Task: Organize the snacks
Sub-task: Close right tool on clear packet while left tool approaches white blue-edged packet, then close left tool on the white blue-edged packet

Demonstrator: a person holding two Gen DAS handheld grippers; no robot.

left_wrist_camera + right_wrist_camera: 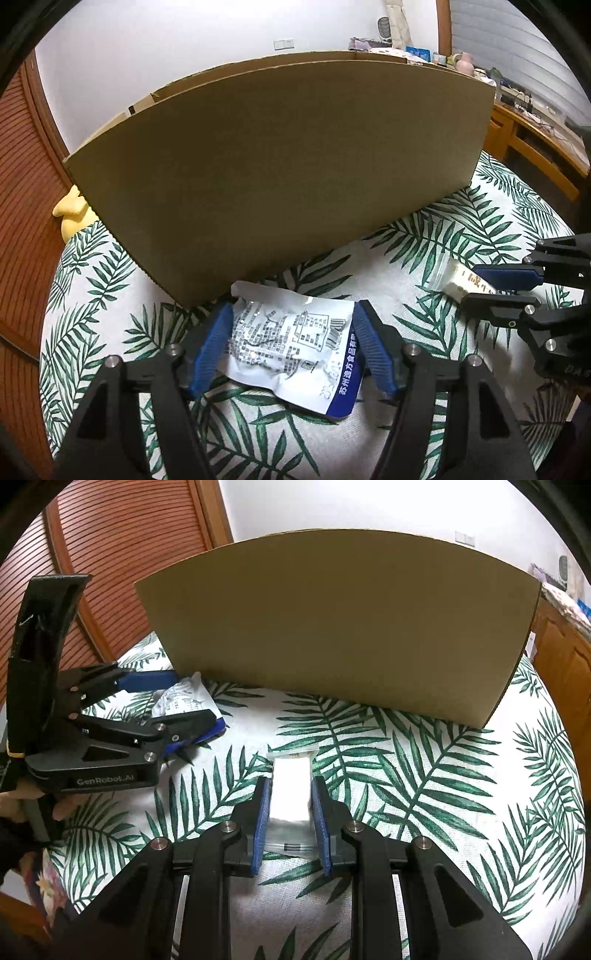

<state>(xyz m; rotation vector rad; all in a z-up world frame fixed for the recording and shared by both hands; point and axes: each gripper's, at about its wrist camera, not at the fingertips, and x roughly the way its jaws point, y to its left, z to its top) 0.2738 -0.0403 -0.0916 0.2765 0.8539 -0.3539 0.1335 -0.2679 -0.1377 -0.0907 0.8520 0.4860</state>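
Observation:
A crumpled white and blue snack packet lies on the leaf-print cloth between the fingers of my left gripper; the blue pads stand at its two sides, touching or nearly so. The packet and left gripper also show in the right wrist view. A small white snack in a clear wrapper lies between the pads of my right gripper, which press its sides. In the left wrist view this snack sits in the right gripper. A large cardboard box stands behind both.
The box's near wall rises close in front of both grippers. A yellow plush toy lies at the box's left. A slatted wooden door is on the left, and a wooden desk with clutter on the right.

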